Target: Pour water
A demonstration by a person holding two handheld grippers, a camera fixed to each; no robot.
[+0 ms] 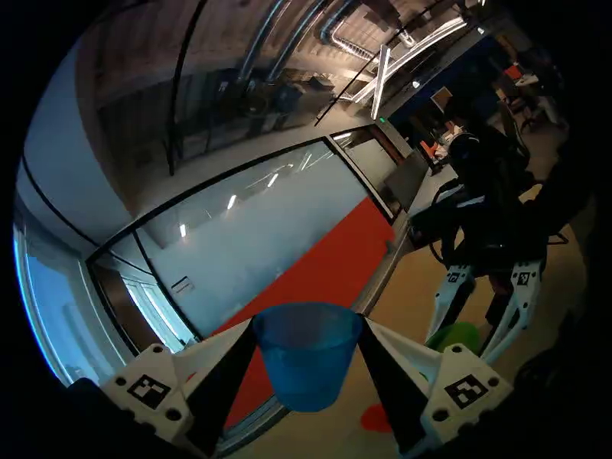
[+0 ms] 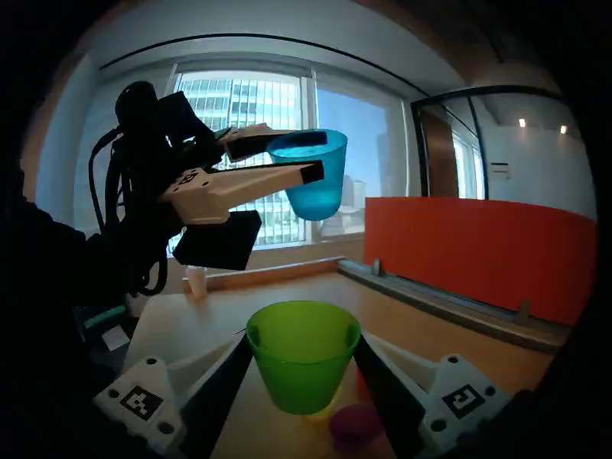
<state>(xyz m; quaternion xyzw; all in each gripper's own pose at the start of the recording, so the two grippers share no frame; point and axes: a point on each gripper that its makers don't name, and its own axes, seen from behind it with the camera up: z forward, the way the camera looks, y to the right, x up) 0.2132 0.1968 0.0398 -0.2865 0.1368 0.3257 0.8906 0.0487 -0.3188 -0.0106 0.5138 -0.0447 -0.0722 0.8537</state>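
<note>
A translucent blue cup [image 1: 307, 353] sits upright between my left gripper's [image 1: 306, 359] fingers, which are shut on its sides. In the right gripper view that blue cup [image 2: 310, 174] hangs high in the air, held by the left gripper [image 2: 294, 157], up and to the left of the green one. A green cup [image 2: 303, 355] stands upright in my right gripper [image 2: 304, 359], whose fingers press on both its sides, low over the wooden table [image 2: 428, 336]. In the left gripper view the green cup [image 1: 457, 335] shows below the right gripper [image 1: 483, 317], far off to the right.
A purple object [image 2: 353, 423] lies on the table under the green cup, and a red spot [image 1: 375, 417] shows on the table. An orange partition [image 2: 489, 249] stands along the table's right side. A small pale cup [image 2: 196, 281] sits by the window at the back left.
</note>
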